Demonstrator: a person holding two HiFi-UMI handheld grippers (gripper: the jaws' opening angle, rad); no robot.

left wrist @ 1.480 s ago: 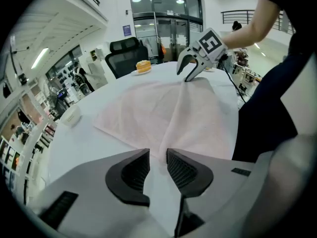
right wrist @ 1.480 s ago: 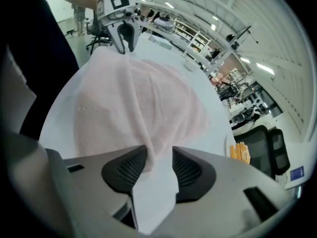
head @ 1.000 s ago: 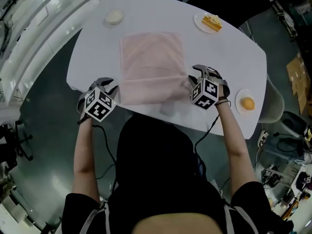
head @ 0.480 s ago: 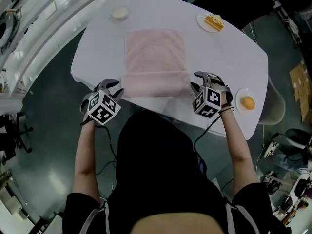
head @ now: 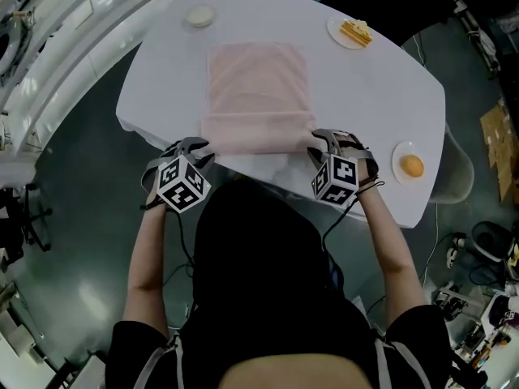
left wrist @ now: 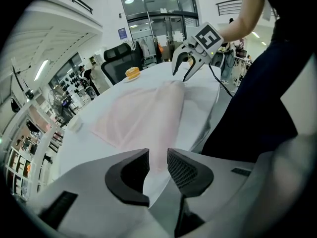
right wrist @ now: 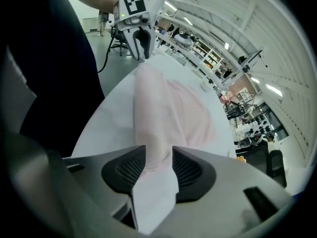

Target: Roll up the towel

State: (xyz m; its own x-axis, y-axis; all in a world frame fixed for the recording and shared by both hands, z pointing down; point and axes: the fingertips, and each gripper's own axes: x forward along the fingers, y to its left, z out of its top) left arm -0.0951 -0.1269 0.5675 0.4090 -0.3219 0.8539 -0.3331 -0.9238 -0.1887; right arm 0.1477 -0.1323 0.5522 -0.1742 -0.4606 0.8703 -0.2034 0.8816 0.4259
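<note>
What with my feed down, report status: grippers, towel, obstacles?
Left gripper, right gripper: both shut on towel at its near fold. Towel mostly flat on table. Dishes stand clear.

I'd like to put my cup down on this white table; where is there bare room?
Bare table lies left of the towel, between the small dish and the left gripper, and wider right of it, among the snack plate, the orange's plate and the right gripper. The near edge is crowded: both grippers grip the towel's roll there.
</note>
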